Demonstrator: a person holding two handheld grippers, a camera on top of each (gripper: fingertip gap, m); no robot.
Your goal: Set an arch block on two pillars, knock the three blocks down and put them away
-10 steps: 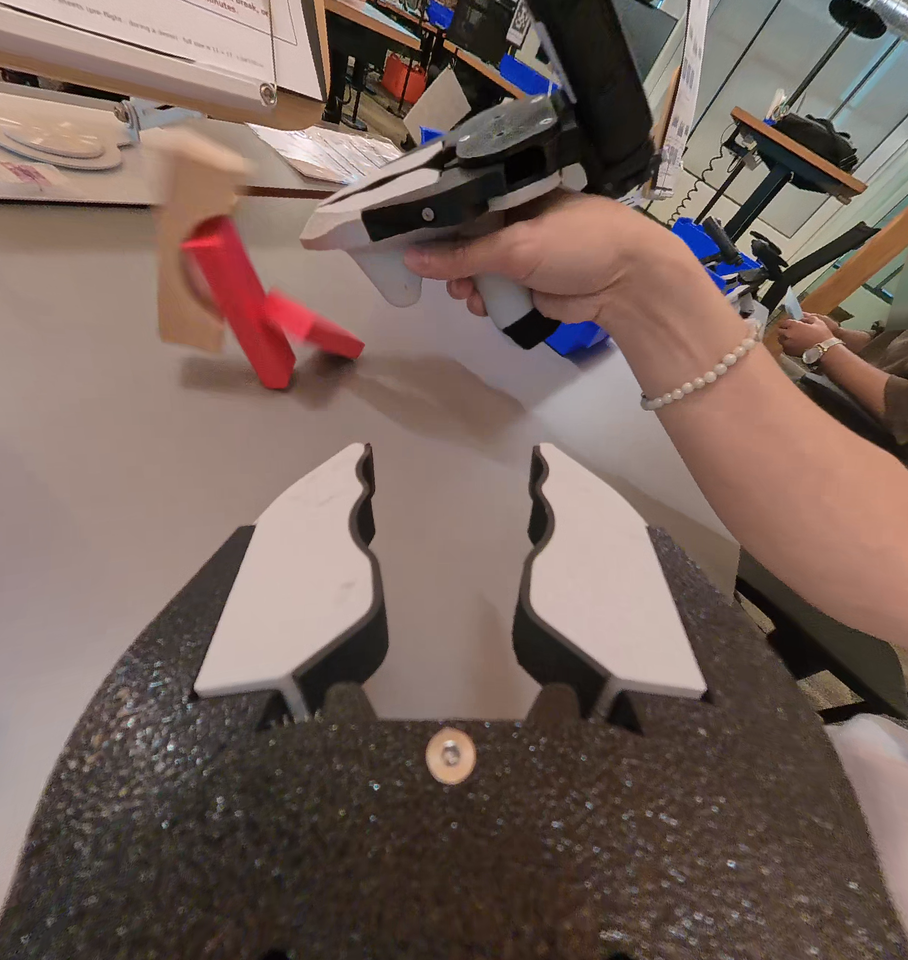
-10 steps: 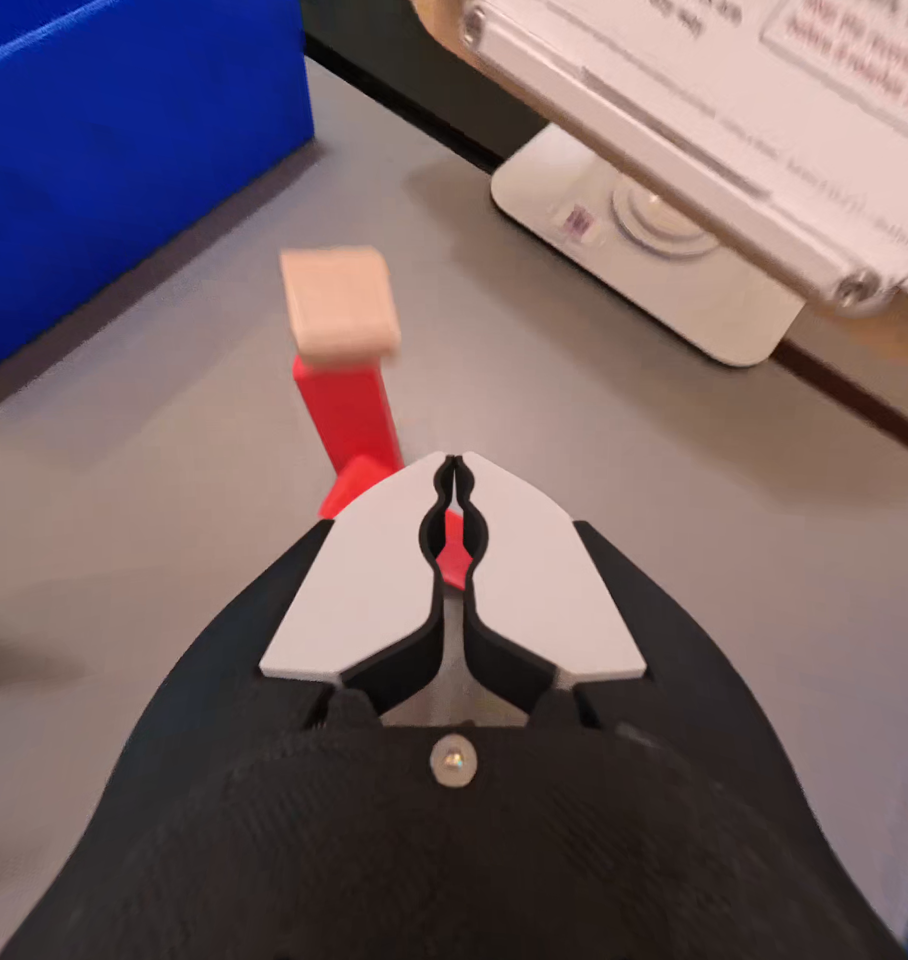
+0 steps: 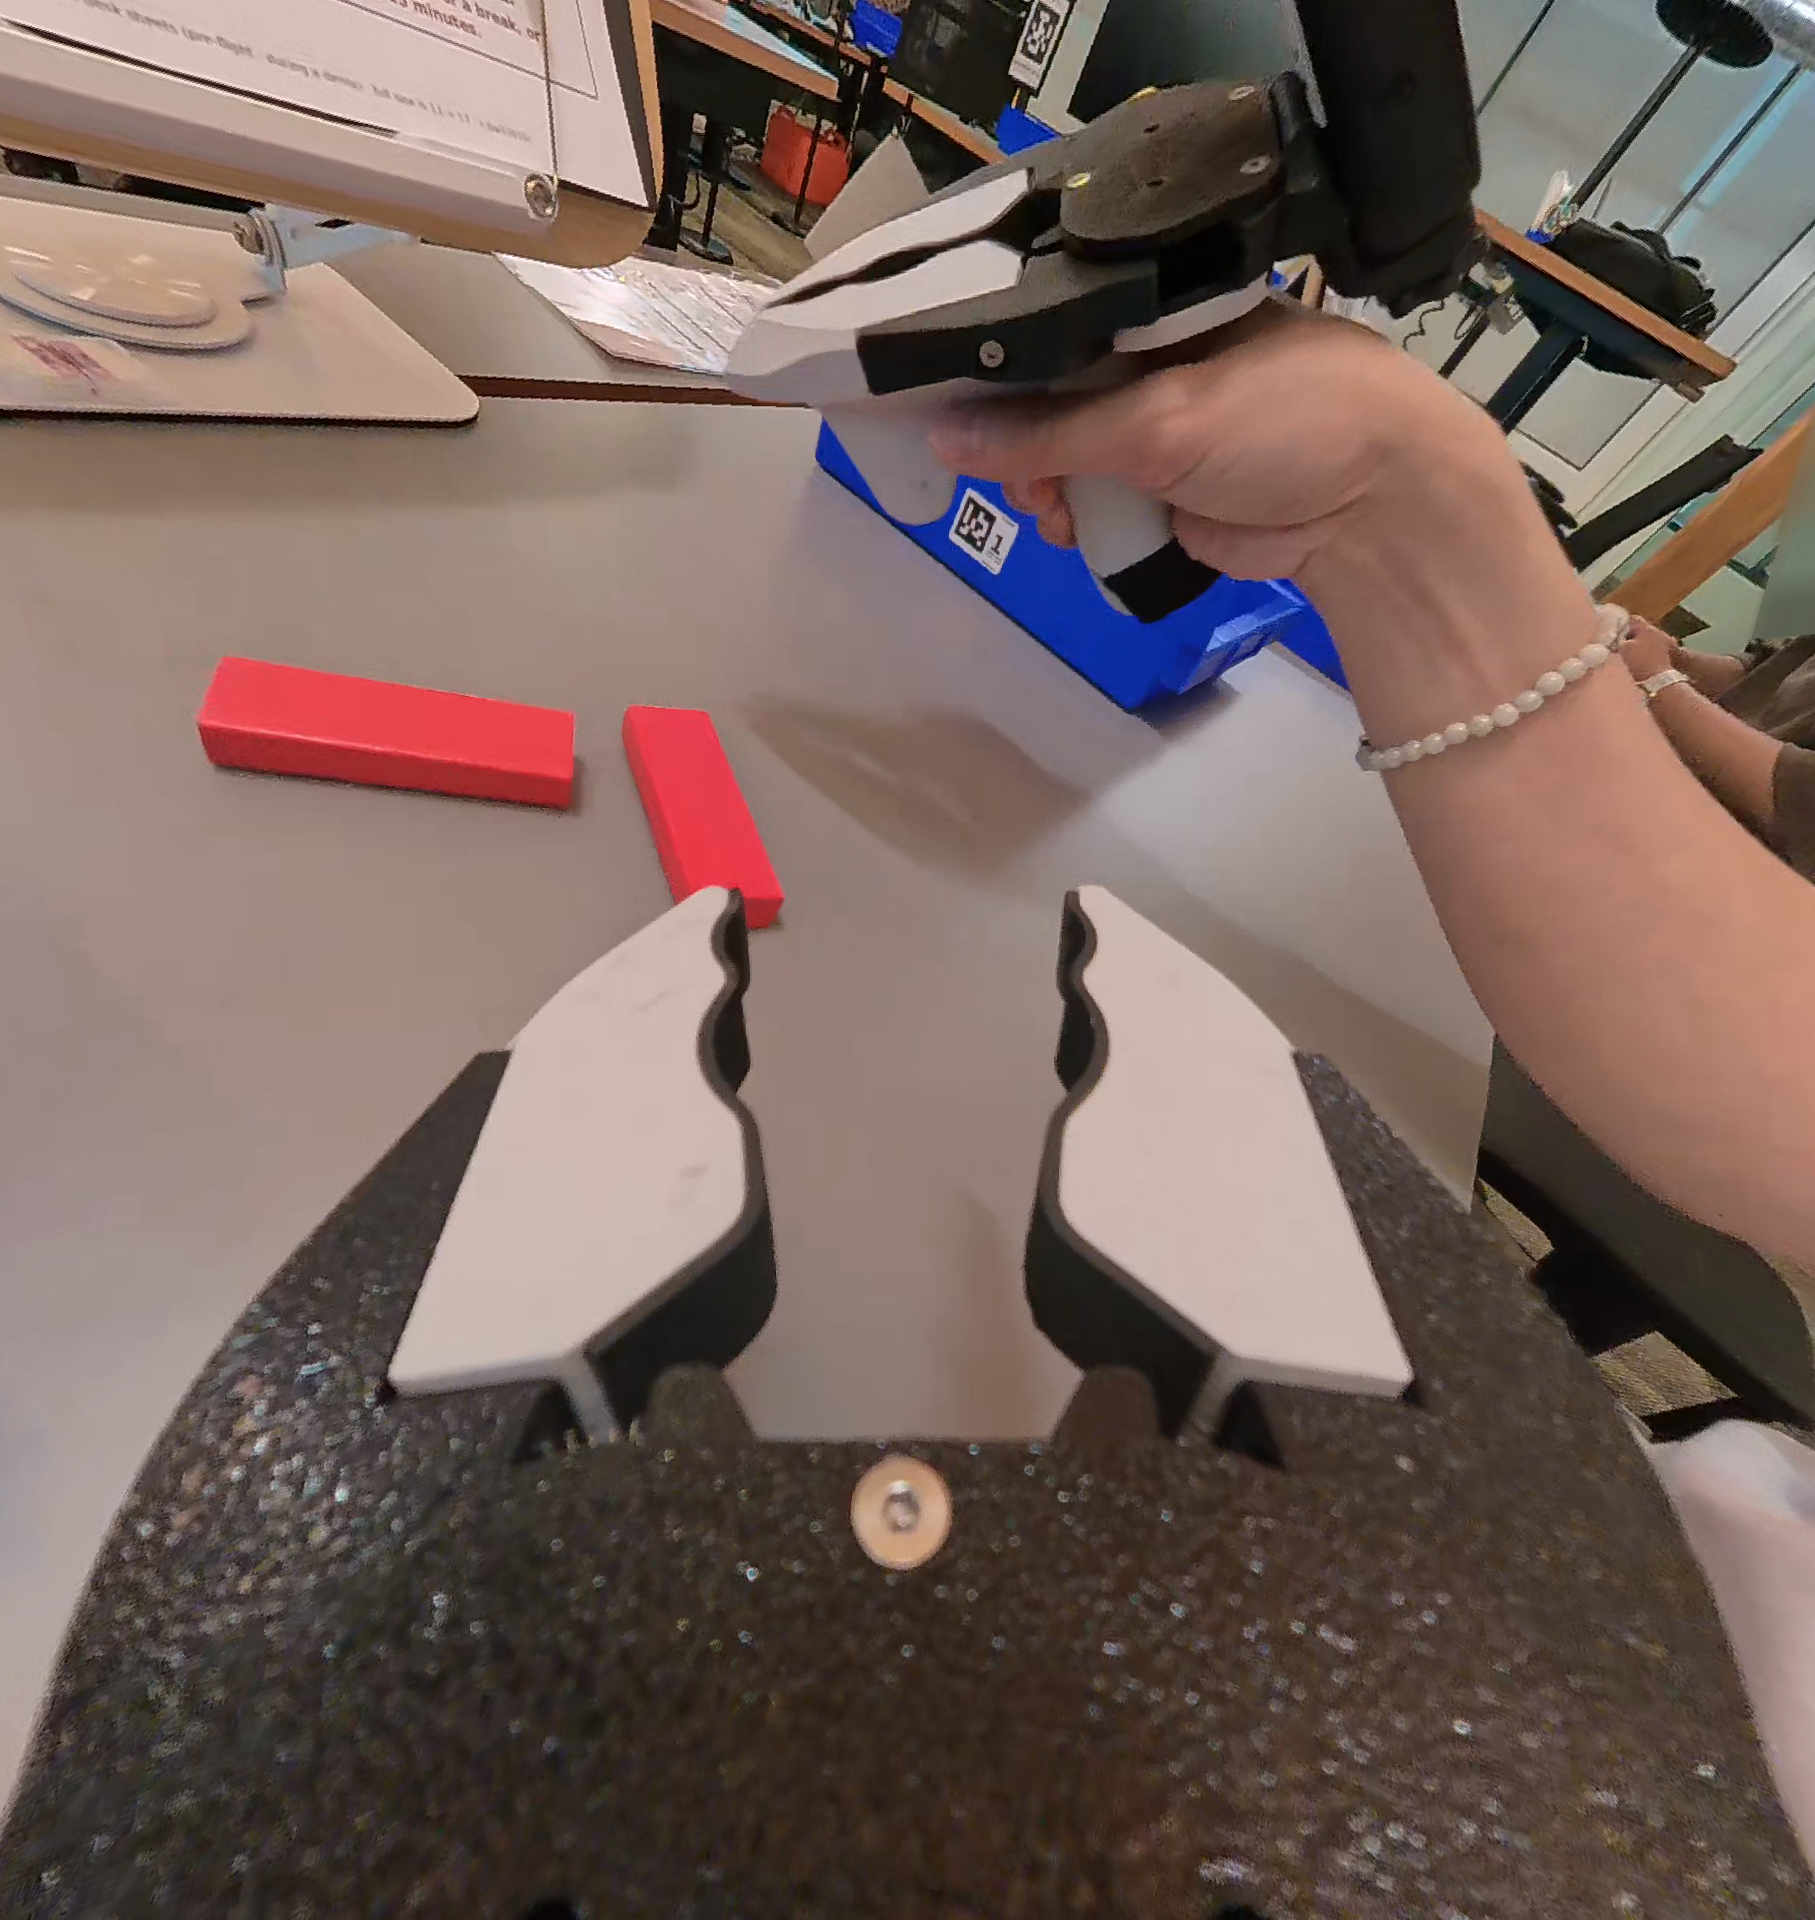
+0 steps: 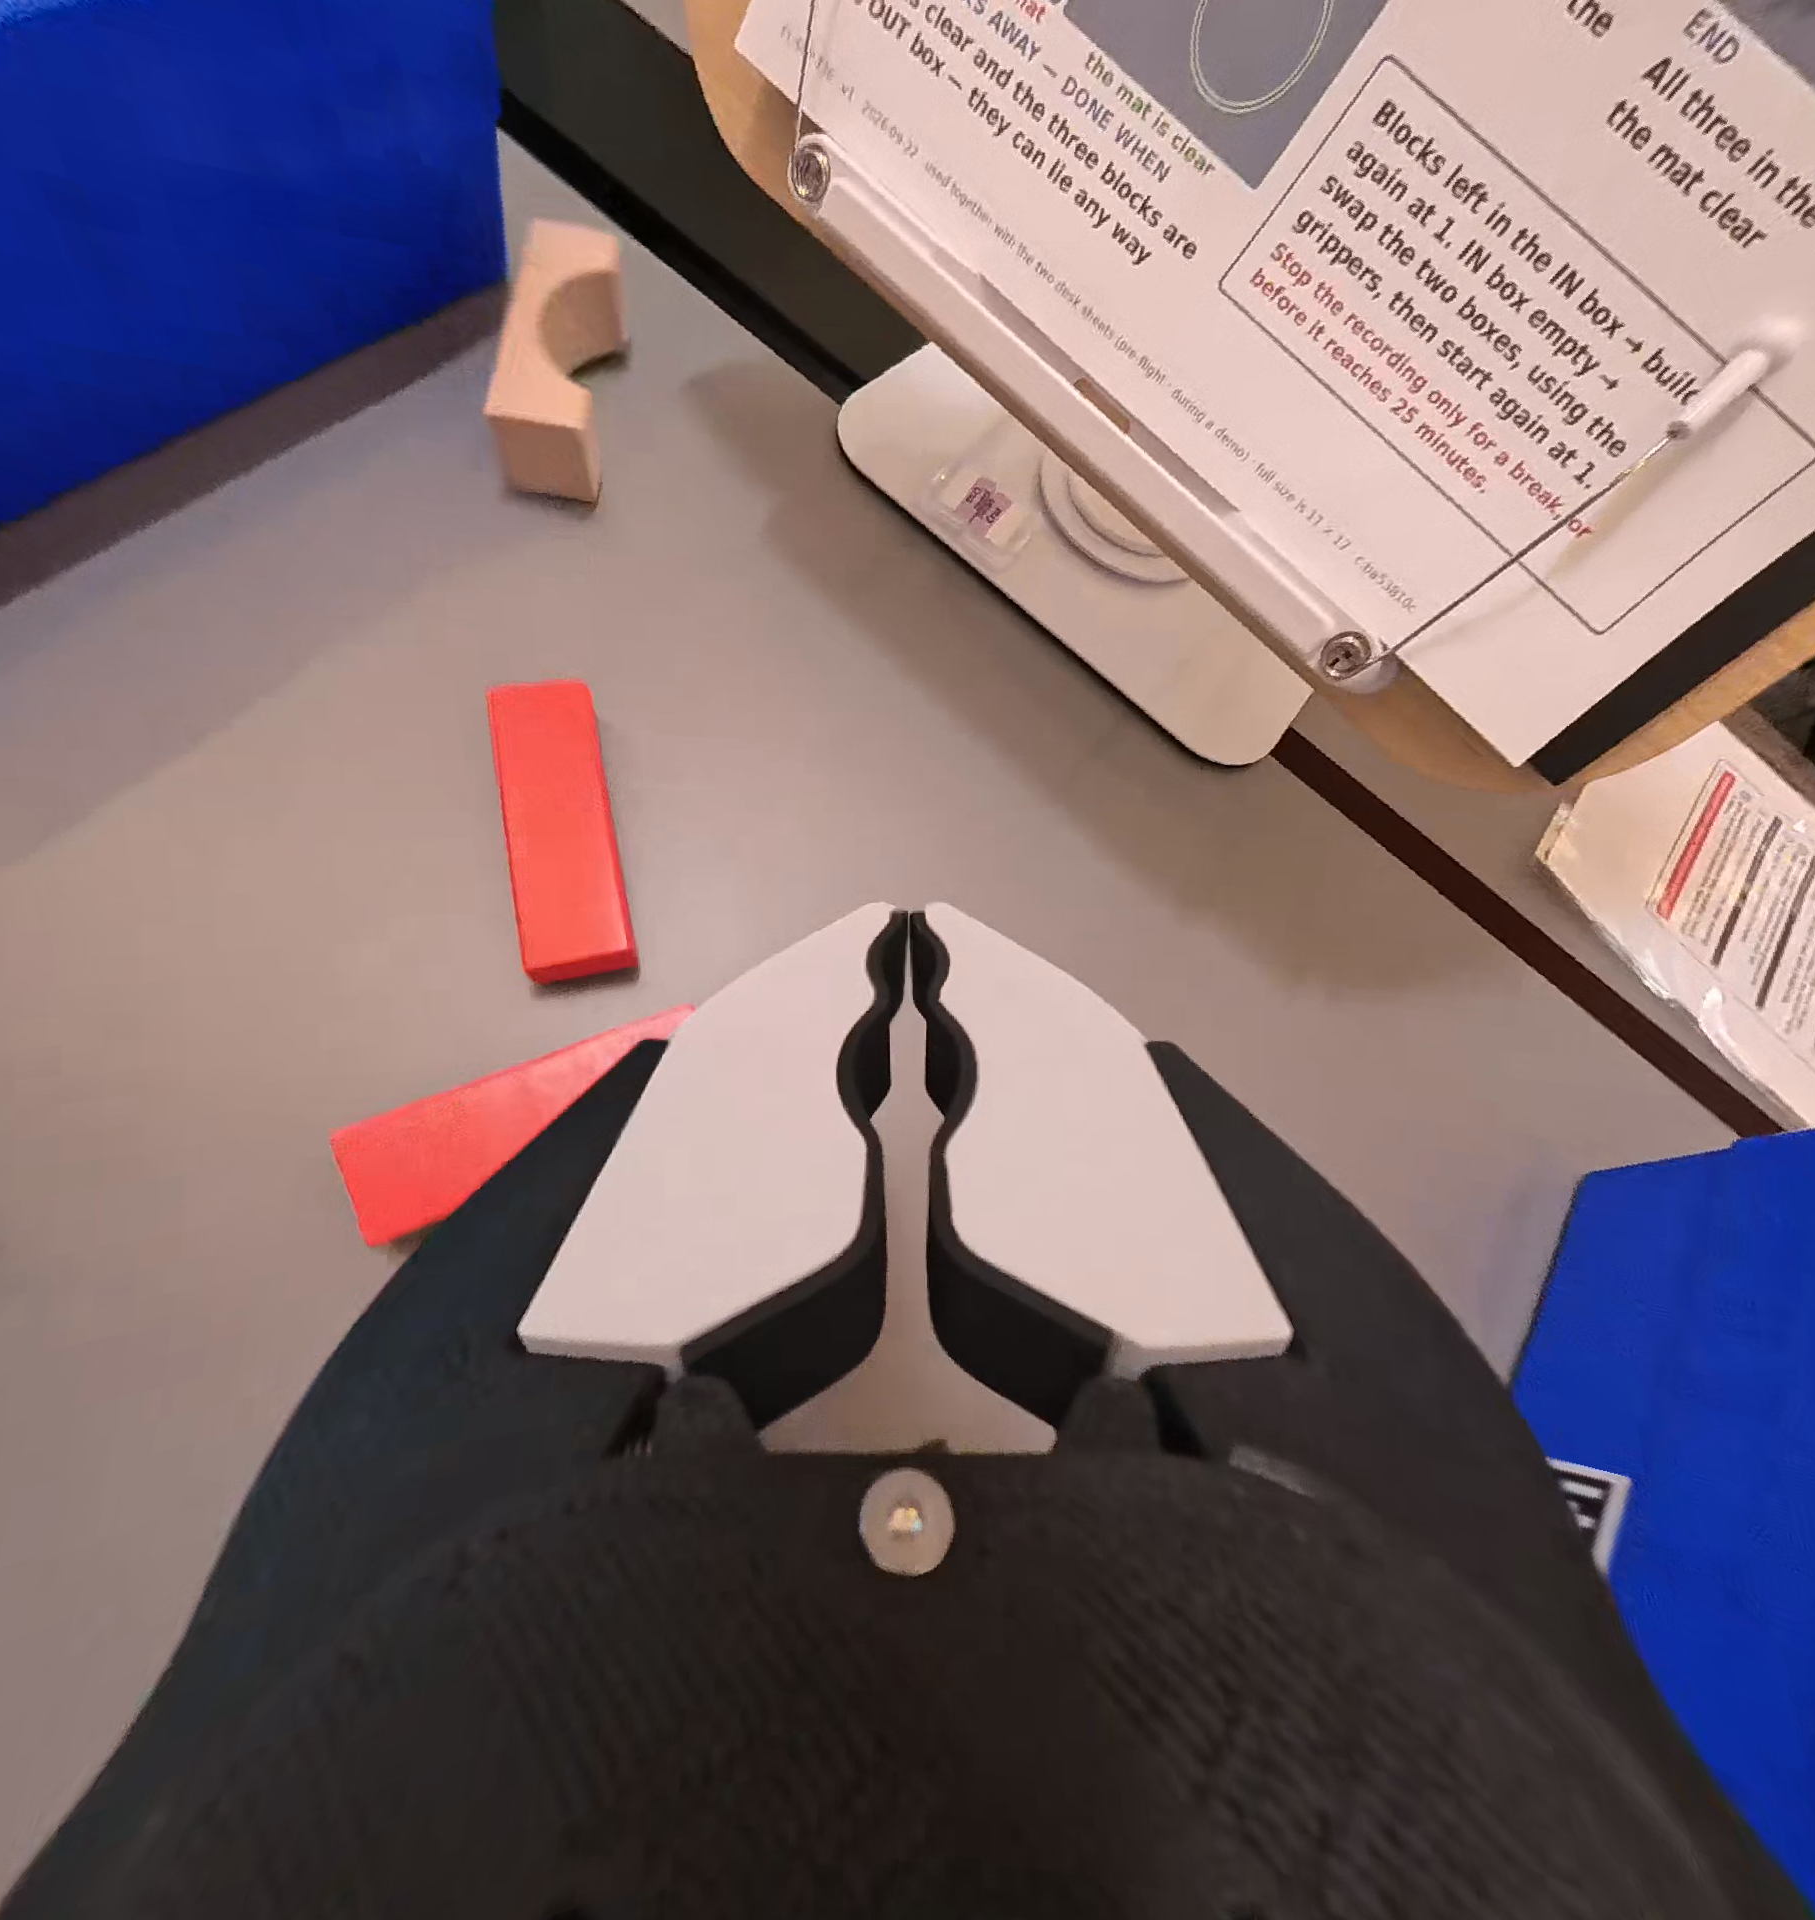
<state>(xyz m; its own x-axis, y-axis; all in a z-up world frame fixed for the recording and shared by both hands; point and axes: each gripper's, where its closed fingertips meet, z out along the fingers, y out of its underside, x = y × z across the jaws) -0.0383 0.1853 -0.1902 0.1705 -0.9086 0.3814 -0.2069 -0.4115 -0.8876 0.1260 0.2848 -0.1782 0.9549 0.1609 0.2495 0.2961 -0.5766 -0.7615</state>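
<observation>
Two red flat blocks lie on the grey table. In the left wrist view one red block [image 3: 389,730] lies crosswise at the left and the other [image 3: 700,810] points toward my left gripper [image 3: 898,909], which is open and empty just behind it. In the right wrist view the first red block [image 4: 560,828] lies flat ahead and the second [image 4: 467,1127] is partly hidden under my right gripper [image 4: 908,920], which is shut and empty above the table. A wooden arch block [image 4: 555,364] lies on its side farther off. The right gripper also shows in the left wrist view [image 3: 778,364], held by a hand.
A blue bin [image 4: 186,208] stands at the far left beside the arch block. Another blue bin [image 4: 1713,1403] is at the right, also in the left wrist view [image 3: 1069,592]. A tilted instruction board on a white stand base [image 4: 1090,582] stands at the back. A laminated sheet [image 4: 1776,914] lies at the right. Left tips to right tips: about 20 cm. My right gripper's tips are some 12 cm from the first red block [image 4: 560,828]. Seen from the left wrist view [image 3: 423,716] as well.
The stacked blocks have toppled: both red blocks now lie flat and the wooden arch has landed farther away by the blue bin. The right gripper has lifted and pulled back.
</observation>
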